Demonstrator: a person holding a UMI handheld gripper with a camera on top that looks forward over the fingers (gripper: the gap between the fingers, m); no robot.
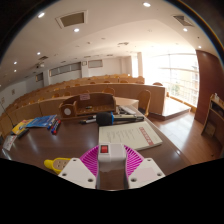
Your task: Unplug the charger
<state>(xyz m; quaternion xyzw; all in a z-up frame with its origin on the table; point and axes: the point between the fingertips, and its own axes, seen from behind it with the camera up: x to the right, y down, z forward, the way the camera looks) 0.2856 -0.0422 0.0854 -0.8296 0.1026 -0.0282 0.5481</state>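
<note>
While the tongs [112, 165] clenched a small white boxy charger [111, 153], printed papers [130, 133] lay flat on the glossy wooden bench [45, 145].

One gripper [112, 165] holds one white charger [112, 155] between its two pads [90, 160]. One paper sheet [130, 133] lies on one table [60, 145].

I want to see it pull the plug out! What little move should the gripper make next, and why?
Probably a straight, gentle pull back. The gripper looks shut on the white charger, with both pink pads pressing its sides above the brown table. The socket itself is hidden, so go slowly.
</note>
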